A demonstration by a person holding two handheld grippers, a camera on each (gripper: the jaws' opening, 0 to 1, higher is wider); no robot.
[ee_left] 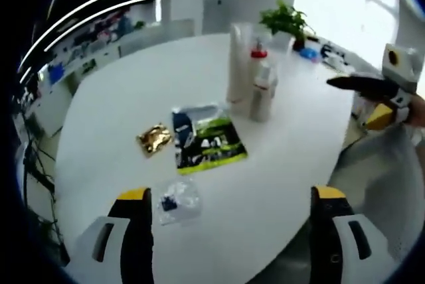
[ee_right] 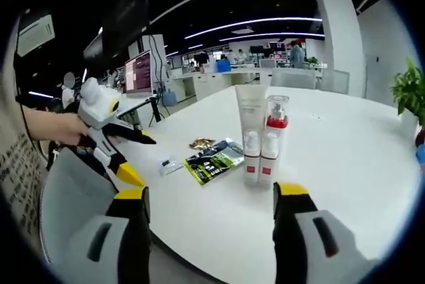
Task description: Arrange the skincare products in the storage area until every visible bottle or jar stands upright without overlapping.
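— What step is this?
— Approach. My left gripper (ee_left: 229, 214) and right gripper (ee_right: 209, 208) both hang with jaws apart, empty; gold sachet (ee_left: 154, 139), green packet (ee_left: 209, 143), then upright bottles (ee_left: 263, 91) mid-table (ee_left: 119, 98).
— Next?
— Probably reach for the flat packets.

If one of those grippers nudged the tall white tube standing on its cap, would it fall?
Probably. The tall white tube is tall on a narrow cap, so likely tippy. It stands close beside the red-capped bottle, which might catch it or topple too.
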